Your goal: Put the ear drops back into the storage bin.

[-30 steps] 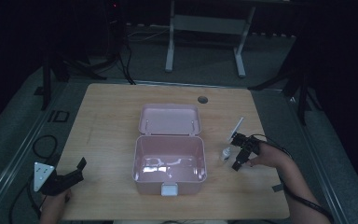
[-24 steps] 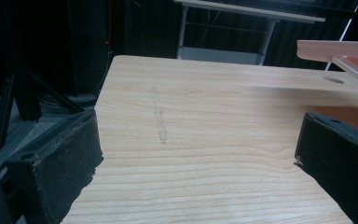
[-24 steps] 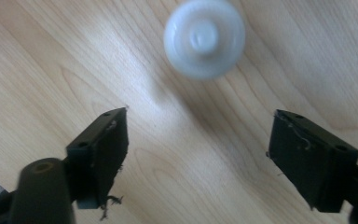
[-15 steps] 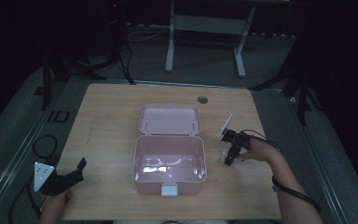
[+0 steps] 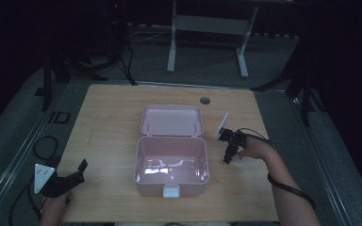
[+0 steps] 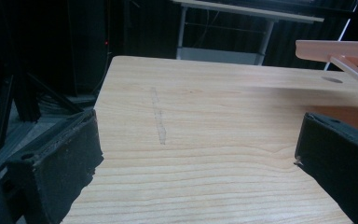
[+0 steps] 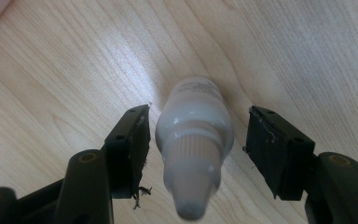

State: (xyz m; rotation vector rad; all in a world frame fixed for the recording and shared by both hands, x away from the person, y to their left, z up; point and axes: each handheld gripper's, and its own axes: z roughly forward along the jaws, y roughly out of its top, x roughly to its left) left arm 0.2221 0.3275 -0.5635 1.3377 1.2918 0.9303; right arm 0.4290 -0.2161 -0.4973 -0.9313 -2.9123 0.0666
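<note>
The light wooden table carries an open pale pink plastic box near its middle, its hinged lid laid back flat behind it and a small white latch on the front wall.

At the table's near left corner the left gripper lies low over the wood in a hand, its 2 black jaws spread wide with nothing but bare tabletop between them, as the left gripper view shows.

To the right of the box, just beside its right wall, the right gripper points down at the table from a hand. Its jaws have just been closing. In the right gripper view a small white plastic dropper bottle with a ribbed cap stands upright on the wood between the 2 pads. A narrow gap shows on each side of the bottle, wider at the right pad, so the jaws straddle it without pressing on it.
</note>
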